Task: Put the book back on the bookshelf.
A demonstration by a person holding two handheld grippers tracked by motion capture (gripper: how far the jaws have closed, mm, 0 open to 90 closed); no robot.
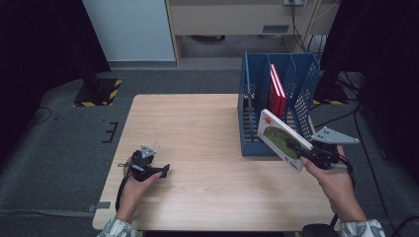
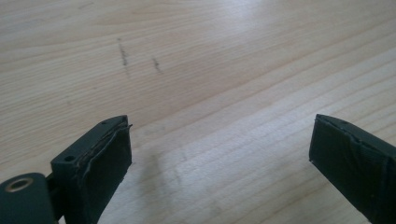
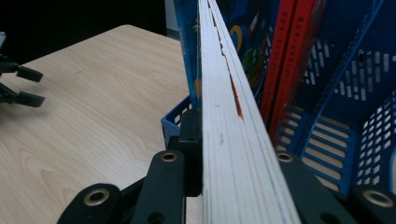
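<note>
At the left, the left gripper (image 1: 165, 171) is held low over the pale wooden counter (image 1: 197, 138), jaws spread wide with nothing between them. Over at the right, a thin white picture book with a green cover (image 1: 277, 137) is clamped by its near edge in the right gripper (image 1: 291, 145). Its long axis is tilted up and away towards the blue perforated plastic file rack (image 1: 301, 84), just beyond, where red books (image 1: 276, 94) are already stood upright.
</note>
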